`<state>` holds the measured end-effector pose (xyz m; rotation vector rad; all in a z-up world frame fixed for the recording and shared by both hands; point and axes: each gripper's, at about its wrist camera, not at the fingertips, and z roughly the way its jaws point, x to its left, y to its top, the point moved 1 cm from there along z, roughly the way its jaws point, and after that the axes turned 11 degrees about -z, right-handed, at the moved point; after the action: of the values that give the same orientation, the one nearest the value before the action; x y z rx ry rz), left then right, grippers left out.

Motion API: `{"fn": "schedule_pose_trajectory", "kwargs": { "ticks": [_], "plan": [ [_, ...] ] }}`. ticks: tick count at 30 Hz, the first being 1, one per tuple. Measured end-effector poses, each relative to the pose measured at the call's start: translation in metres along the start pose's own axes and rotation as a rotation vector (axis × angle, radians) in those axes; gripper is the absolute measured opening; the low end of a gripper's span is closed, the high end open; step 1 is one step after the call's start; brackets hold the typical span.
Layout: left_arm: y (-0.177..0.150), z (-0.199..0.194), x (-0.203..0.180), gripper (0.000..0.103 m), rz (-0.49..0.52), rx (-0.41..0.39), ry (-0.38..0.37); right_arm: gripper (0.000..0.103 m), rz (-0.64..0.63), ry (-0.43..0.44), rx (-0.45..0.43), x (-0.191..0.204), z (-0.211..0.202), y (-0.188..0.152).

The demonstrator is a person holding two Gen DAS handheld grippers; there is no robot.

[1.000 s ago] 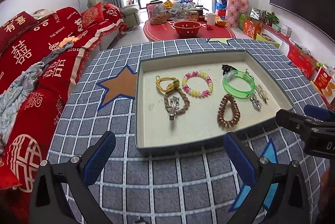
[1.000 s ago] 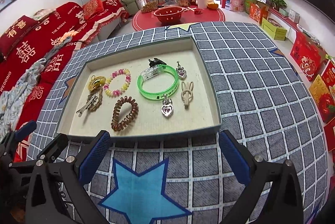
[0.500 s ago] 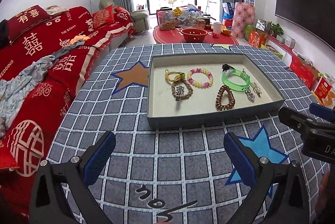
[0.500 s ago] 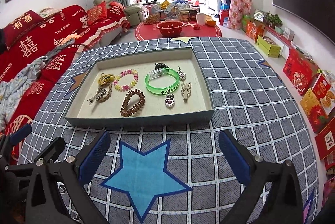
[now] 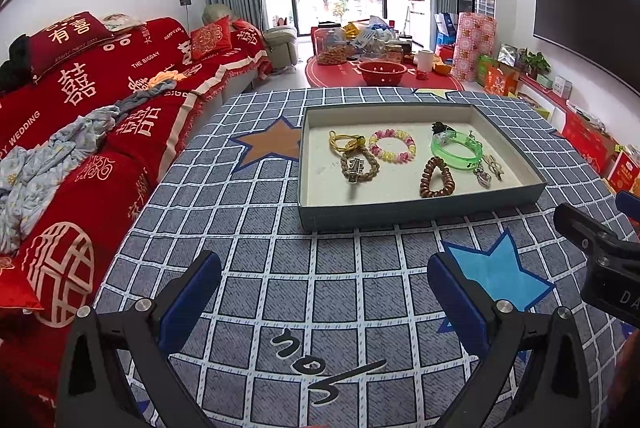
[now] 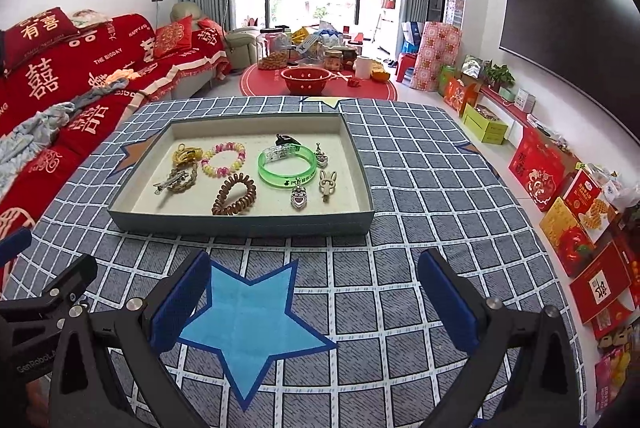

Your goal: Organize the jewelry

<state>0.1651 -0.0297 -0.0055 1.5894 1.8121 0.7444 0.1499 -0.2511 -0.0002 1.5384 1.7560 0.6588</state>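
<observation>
Here, left gripper (image 5: 324,296) and right gripper (image 6: 312,288) are hovering released, while jewelry is lying in the shallow grey cardboard tray (image 6: 240,224); crowded neighbouring pieces are risking snagging.

Green bangle (image 6: 287,167), bracelets, charms, flat in tray (image 6: 240,224)

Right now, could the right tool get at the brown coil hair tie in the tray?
Probably yes. The right tool is open and empty, short of the tray. The brown coil hair tie lies near the low front wall with nothing over it.
</observation>
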Motion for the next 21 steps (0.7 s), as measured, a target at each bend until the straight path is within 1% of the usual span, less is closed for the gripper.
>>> {"fn": "schedule_pose_trajectory", "kwargs": {
  "ticks": [11,21],
  "plan": [
    [-0.001,-0.006,0.001,0.103,-0.006,-0.012,-0.002,0.103,-0.003,-0.009,-0.027,0.003,-0.014,-0.003],
    [-0.002,-0.007,0.002,0.103,-0.006,-0.012,-0.002,0.103,-0.003,-0.006,-0.028,0.005,-0.014,-0.001]
  ]
}}
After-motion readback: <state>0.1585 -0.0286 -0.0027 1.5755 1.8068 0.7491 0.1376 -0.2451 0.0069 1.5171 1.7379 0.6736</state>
